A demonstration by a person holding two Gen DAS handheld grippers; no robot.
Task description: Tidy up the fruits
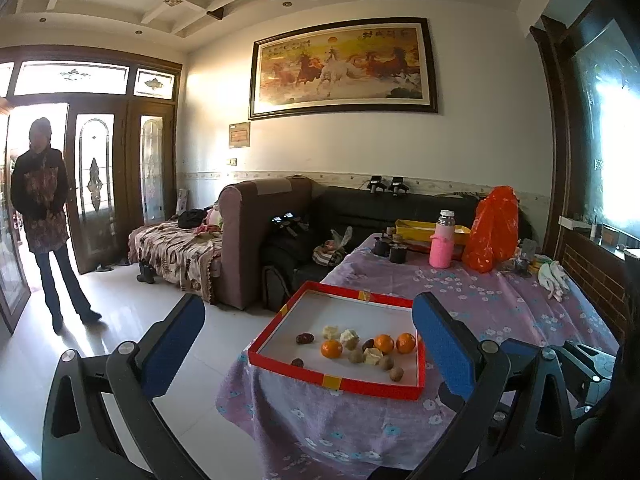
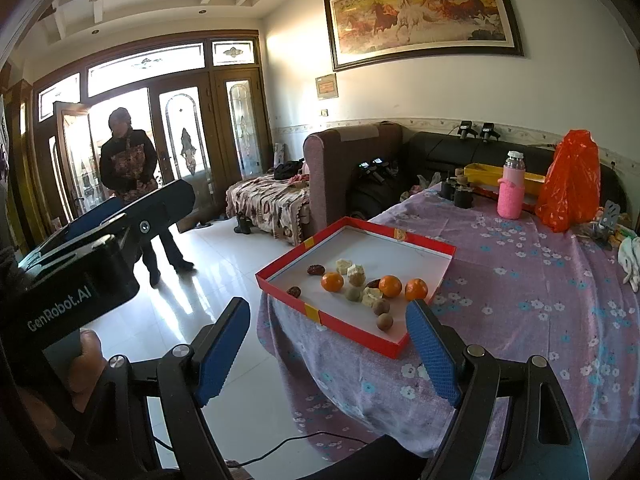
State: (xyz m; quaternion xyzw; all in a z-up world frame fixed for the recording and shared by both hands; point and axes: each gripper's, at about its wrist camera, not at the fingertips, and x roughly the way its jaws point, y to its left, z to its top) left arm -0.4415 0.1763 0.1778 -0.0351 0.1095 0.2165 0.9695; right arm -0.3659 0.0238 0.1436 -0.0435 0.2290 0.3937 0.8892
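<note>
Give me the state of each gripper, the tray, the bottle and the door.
left gripper: open, empty
right gripper: open, empty
red tray: lidless, fruit loose inside
pink bottle: upright, capped
orange bag: standing, contents hidden
entrance door: open

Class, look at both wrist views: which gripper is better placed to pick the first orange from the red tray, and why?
Probably the right gripper: it is open and empty, and its right finger already overlaps the red tray near the oranges. The left gripper, also open, seems further back.
</note>
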